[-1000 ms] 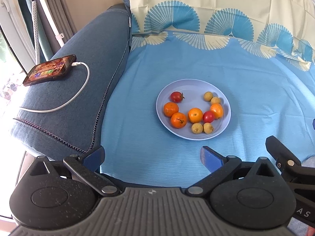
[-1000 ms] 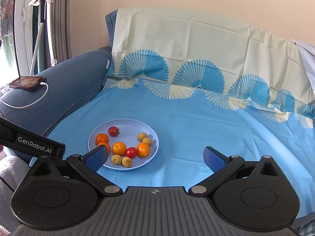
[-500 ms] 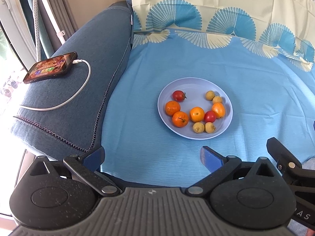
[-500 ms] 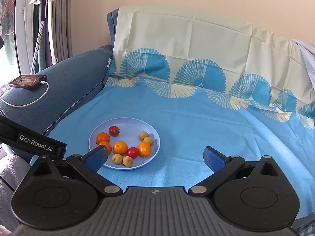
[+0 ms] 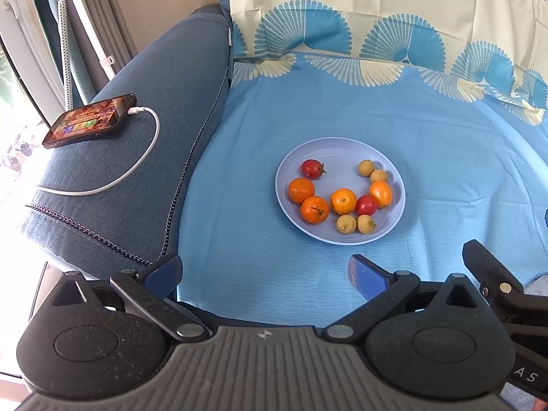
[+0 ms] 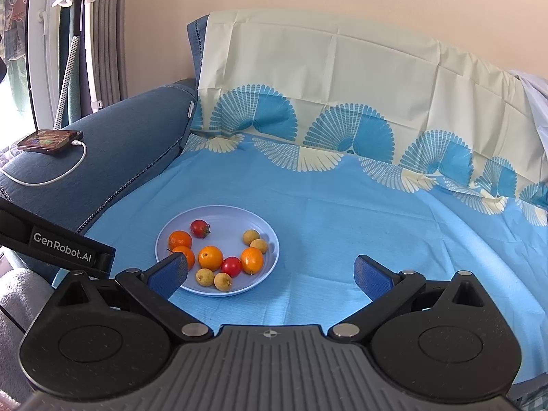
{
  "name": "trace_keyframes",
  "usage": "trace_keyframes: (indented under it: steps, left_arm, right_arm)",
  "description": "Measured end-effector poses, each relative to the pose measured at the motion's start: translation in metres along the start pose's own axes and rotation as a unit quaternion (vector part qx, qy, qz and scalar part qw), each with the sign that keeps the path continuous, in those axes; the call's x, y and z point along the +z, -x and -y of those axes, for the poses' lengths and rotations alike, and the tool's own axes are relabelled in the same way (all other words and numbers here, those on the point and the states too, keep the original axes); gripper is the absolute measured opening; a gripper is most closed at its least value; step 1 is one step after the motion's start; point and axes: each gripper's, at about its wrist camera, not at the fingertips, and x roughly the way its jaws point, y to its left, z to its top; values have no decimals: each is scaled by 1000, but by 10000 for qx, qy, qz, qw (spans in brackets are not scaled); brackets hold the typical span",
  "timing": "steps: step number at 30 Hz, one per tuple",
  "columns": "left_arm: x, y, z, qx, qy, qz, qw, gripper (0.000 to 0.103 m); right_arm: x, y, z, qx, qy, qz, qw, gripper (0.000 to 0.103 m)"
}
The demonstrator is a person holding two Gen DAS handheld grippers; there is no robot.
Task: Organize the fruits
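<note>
All 10 fruits sit on the blue plate [image 5: 397,221] on the cloth-covered sofa seat [image 5: 260,267]: 4 oranges [image 5: 343,201], 2 red fruits [image 5: 312,168] and 4 small yellow fruits [image 5: 365,167], mixed and not grouped by kind. Nothing lies off the plate. The left tool [image 5: 266,270] and right tool [image 6: 270,270] both stand spread apart and empty, short of the plate. This fits fruit gathered but unsorted, or an arrangement already accepted.
</note>
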Motion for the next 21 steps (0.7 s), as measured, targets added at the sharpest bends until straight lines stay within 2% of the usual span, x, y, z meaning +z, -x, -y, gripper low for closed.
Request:
trace_keyframes:
  steps: [21]
  left_arm:
    - [3,-8,3,14,-73,-85,9999,103]
  right_arm:
    - [2,-7,1,11,-15,-77,10000,102]
